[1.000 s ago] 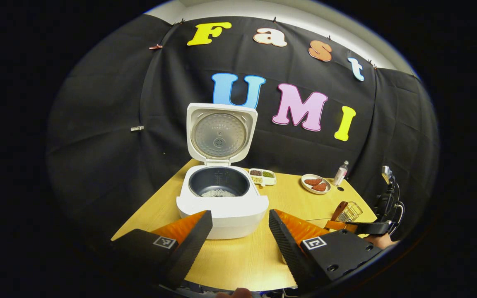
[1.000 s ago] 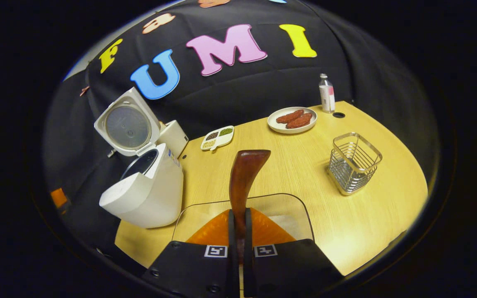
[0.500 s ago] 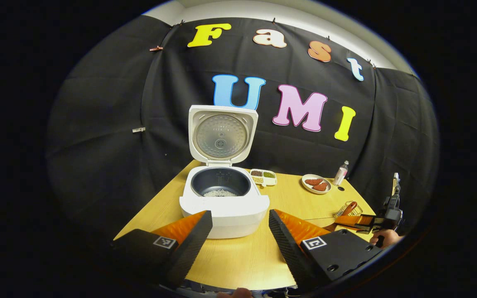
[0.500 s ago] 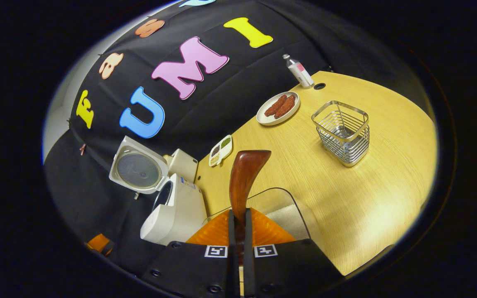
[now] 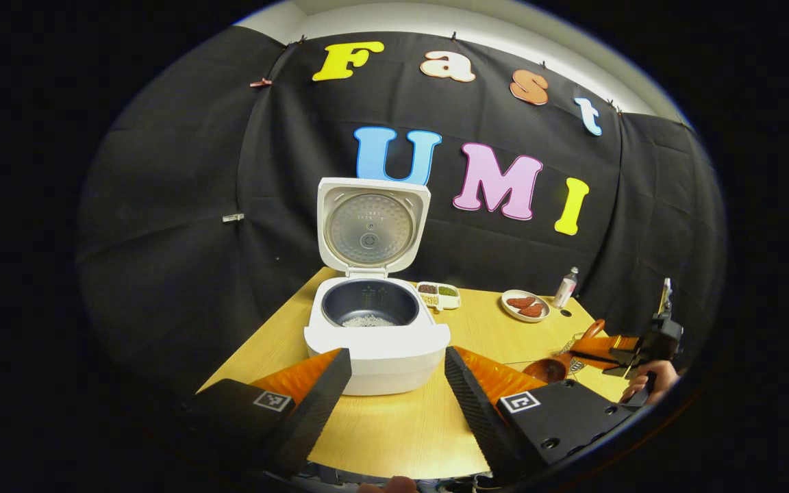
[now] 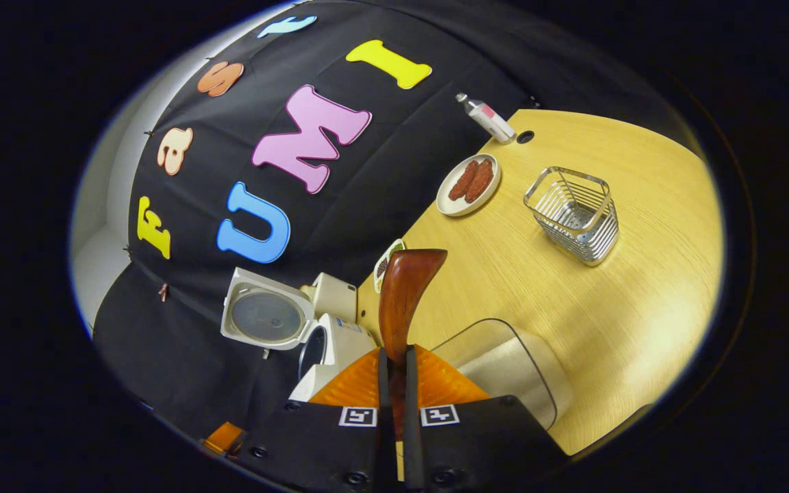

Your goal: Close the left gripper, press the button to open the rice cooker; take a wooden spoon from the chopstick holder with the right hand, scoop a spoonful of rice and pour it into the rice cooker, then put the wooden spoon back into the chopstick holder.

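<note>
In the right gripper view we see the right gripper [image 6: 392, 356] clamped on the wooden spoon [image 6: 403, 291], both fingers pressing its handle, the smooth brown bowl rising straight ahead of the tips; the chopstick holder [image 6: 574, 213], a square wire basket of shiny metal, stands on the table [image 6: 641, 301] well apart from the spoon, up and to the right; a clear rounded container [image 6: 504, 363] lies just beside the fingers; a white plate [image 6: 466, 183] with reddish pieces and a small bottle [image 6: 487, 118] sit beyond the basket; nothing stands between spoon and basket. In the left gripper view the left gripper [image 5: 394, 383] holds nothing, its ridged black fingers spread wide; the rice cooker [image 5: 375, 329], white and boxy, stands near ahead with lid upright, a little rice [image 5: 367, 320] in its dark pot.
</note>
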Motion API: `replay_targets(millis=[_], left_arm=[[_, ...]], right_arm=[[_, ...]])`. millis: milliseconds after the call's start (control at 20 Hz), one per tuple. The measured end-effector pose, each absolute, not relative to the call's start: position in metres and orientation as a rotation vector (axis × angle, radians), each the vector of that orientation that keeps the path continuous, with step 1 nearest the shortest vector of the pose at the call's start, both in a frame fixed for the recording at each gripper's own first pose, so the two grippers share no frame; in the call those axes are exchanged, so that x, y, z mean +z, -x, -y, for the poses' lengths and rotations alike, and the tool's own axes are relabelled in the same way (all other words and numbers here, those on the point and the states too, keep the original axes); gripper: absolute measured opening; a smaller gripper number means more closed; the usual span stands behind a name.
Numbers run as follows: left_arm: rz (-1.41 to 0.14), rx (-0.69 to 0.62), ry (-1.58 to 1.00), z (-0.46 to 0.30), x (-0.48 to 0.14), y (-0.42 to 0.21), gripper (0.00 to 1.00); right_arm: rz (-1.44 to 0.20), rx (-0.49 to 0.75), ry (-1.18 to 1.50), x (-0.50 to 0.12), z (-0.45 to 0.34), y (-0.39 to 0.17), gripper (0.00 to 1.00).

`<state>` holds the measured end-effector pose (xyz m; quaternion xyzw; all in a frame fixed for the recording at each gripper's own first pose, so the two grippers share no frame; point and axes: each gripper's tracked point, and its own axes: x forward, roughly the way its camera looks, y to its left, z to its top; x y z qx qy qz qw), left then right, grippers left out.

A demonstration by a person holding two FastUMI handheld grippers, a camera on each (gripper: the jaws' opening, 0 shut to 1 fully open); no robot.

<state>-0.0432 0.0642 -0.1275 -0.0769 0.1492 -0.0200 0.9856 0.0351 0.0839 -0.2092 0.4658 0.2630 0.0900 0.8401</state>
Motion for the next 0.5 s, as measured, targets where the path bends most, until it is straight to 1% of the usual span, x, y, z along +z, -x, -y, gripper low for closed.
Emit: replay_targets(millis=[250,500], left_arm=[[-0.293,-0.052,0.155,-0.068,-0.128,0.043,0.94],[-0.288,-0.062,0.163,-0.074,-0.13,0.048,0.95]], right_arm=[[-0.465,0.21,-0.97,-0.135,-0.109,-0.059,0.08],[-0.372,0.282,-0.917,-0.06,-0.161,-0.084,0.08]])
